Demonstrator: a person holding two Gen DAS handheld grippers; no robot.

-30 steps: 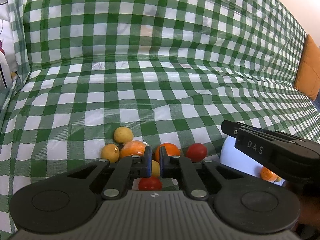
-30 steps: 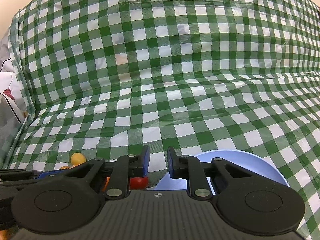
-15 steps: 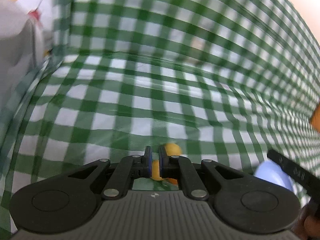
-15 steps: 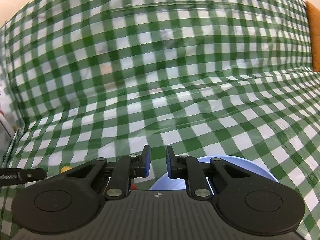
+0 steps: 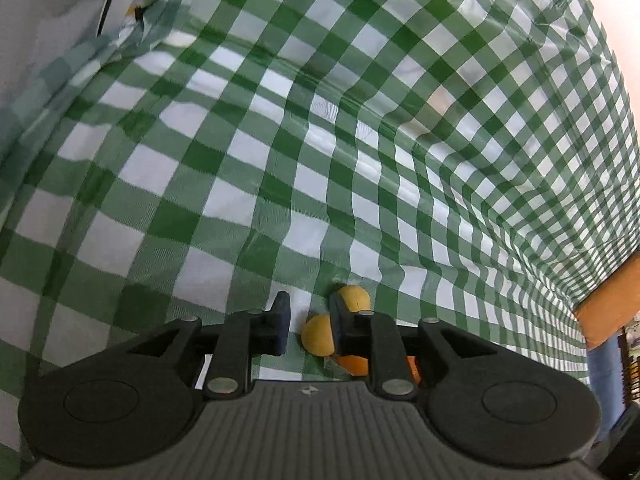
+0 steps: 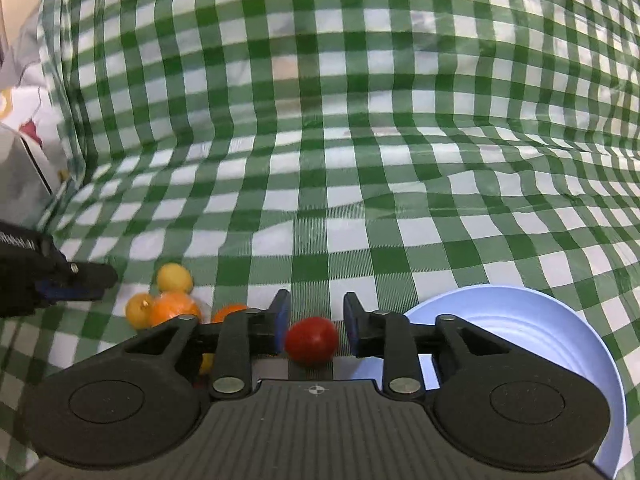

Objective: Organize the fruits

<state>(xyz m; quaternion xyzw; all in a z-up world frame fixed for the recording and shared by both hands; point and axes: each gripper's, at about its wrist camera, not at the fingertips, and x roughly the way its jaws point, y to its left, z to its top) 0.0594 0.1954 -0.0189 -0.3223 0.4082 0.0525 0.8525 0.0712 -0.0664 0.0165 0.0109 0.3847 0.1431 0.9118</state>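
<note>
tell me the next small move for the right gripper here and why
Probably close the right gripper on the red fruit. Its fingers stand open with the fruit lying between them, apparently untouched on the checked cloth. The blue bowl sits just to the right, a likely place to carry it next. The left gripper is open near the yellow fruits.

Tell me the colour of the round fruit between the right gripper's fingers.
Red, clearest in the right wrist view.

Left gripper [image 5: 308,328] jaws went from nearly closed to open, swung left over yellow fruit [image 5: 318,335]. Right gripper [image 6: 313,320] opened wider, now straddling red tomato [image 6: 311,340] beside blue bowl [image 6: 560,320].
</note>
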